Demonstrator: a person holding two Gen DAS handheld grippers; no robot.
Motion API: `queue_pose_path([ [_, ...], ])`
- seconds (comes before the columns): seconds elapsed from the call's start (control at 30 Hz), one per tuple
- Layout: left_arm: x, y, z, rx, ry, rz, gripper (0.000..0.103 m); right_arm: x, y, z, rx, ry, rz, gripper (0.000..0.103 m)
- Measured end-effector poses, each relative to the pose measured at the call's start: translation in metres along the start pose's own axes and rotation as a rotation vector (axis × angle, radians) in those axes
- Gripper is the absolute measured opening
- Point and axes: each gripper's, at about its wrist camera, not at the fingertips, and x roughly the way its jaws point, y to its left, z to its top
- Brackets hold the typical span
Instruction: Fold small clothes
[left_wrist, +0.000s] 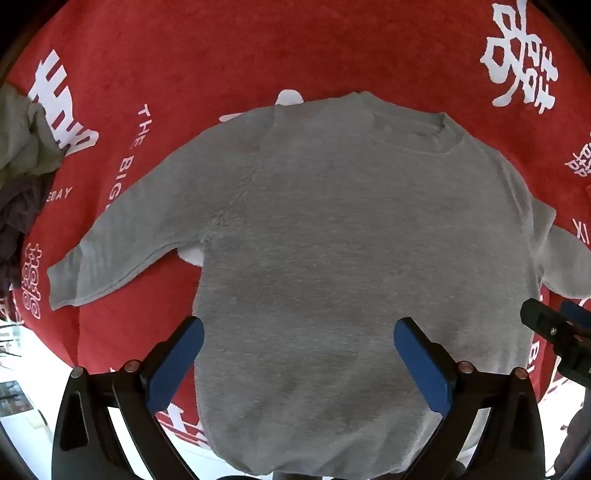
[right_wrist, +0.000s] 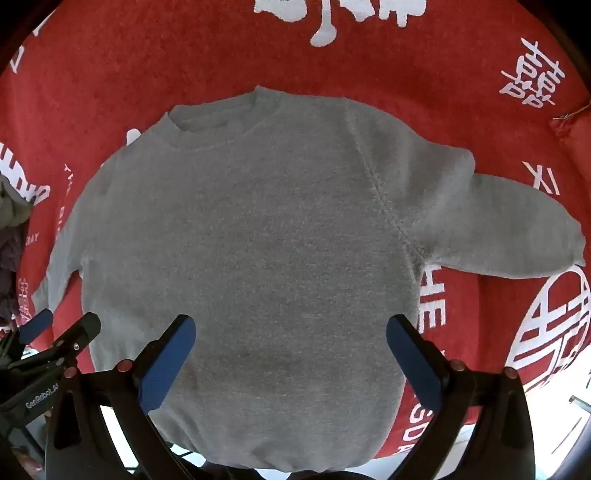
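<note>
A small grey sweatshirt (left_wrist: 332, 240) lies flat on a red cloth, neck away from me, hem near me. It also shows in the right wrist view (right_wrist: 258, 240). Its left sleeve (left_wrist: 122, 251) stretches out to the left; its right sleeve (right_wrist: 509, 232) lies out to the right. My left gripper (left_wrist: 299, 336) is open and empty above the lower body of the sweatshirt. My right gripper (right_wrist: 291, 332) is open and empty above the same area, a little to the right. Each gripper shows at the edge of the other's view.
The red cloth (left_wrist: 221, 55) with white lettering covers the table. A pile of other clothes (left_wrist: 22, 155) lies at the far left. The table's near edge (left_wrist: 44, 387) shows white floor beyond it.
</note>
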Motion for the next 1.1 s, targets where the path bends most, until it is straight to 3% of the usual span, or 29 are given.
queue_pose_path([
  [0.4,0.007,0.012,-0.001,-0.019,0.006,0.002,0.103,-0.001,0.0,0.001,-0.003,0.0,-0.007,0.103],
  [0.87,0.008,0.012,-0.003,-0.015,0.096,0.019,0.103,-0.002,0.002,0.002,0.003,-0.006,-0.02,0.103],
  [1.1,0.011,0.013,-0.007,-0.019,0.052,0.018,0.103,-0.002,0.001,0.003,0.003,-0.004,-0.023,0.103],
])
